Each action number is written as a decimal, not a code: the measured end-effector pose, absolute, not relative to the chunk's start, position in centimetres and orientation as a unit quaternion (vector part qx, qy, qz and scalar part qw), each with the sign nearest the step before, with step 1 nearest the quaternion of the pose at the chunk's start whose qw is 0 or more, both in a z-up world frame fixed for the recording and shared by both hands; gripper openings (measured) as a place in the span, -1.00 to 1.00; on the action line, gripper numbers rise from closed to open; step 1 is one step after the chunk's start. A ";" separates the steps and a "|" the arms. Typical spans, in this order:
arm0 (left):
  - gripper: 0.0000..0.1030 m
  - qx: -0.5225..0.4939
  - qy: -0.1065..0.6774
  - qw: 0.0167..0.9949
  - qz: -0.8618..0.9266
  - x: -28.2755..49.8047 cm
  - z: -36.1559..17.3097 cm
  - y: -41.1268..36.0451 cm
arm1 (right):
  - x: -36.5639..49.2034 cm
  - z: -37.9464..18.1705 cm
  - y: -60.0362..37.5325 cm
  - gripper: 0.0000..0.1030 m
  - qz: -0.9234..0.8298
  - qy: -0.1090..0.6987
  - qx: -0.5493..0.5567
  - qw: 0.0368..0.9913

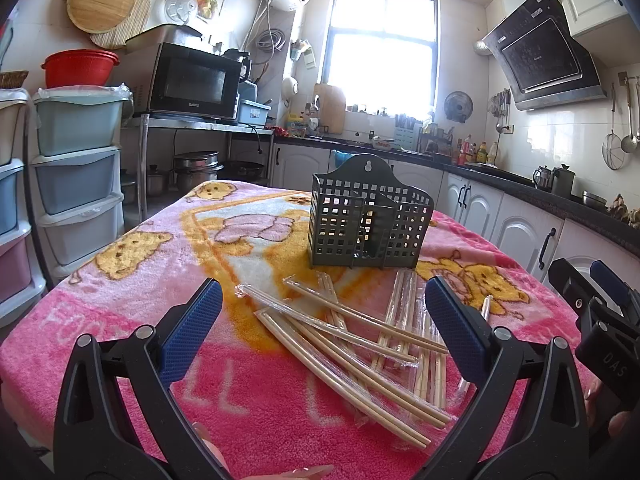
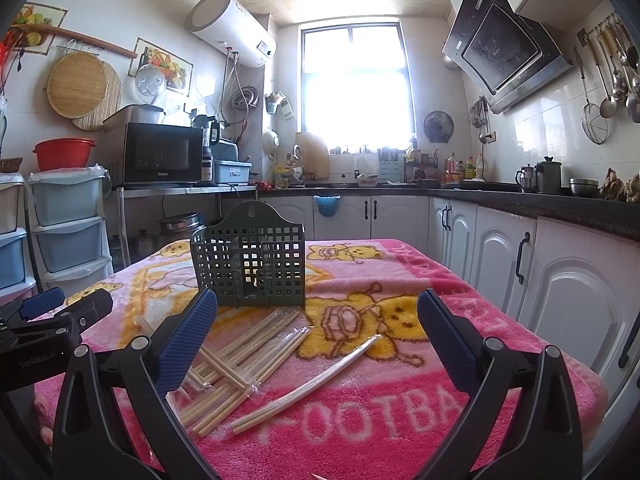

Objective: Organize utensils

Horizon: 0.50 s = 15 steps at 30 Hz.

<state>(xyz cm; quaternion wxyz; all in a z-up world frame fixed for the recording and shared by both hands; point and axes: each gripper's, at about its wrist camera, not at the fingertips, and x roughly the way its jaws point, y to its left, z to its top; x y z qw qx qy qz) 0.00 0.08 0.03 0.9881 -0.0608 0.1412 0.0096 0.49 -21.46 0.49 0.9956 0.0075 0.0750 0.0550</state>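
Setting: home kitchen, with a table under a pink fleece blanket [image 1: 120, 320] printed with yellow bears and white letters.
Left gripper [image 1: 324, 320]: black arms with blue ribbed pads, fingers spread wide apart and gripping nothing; it hovers above the near part of the table, with the heap of chopsticks showing between its pads.
Right gripper [image 2: 316, 328]: same build, fingers likewise wide apart and empty, held low over the blanket; in the left wrist view it shows at 3 o'clock at the frame edge.
Wrapped chopsticks [image 1: 352, 336]: many pale wooden pairs in clear plastic sleeves, lying loose and crisscrossed on the blanket, toward 6 o'clock from the holder in both views.
Stray pair [image 2: 316, 380]: one sleeved pair lies slightly apart at the 3 o'clock side of the heap in the right wrist view, slanting up toward 2 o'clock across a printed bear.
Utensil holder [image 1: 368, 220]: dark green plastic basket with square-hole walls, inner dividers and a hanging hole in its raised back; it stands upright on the blanket just beyond the chopsticks, and no chopstick can be seen inside it.
Background: black microwave [image 1: 192, 80] at 10 o'clock, bright window [image 1: 384, 48] at 12 o'clock, range hood [image 1: 544, 52] at 2 o'clock, white cabinets along the right.
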 end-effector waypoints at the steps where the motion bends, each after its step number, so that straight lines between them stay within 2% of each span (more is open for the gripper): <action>1: 0.82 -0.061 0.141 0.988 0.010 0.0 0.0 0.1 | 0.2 0.5 -21.1 0.89 0.054 0.074 0.008 0.996; 15: 0.82 -0.073 0.144 0.987 0.020 0.2 0.5 0.3 | 0.3 0.7 -20.6 0.89 0.071 0.078 0.002 0.994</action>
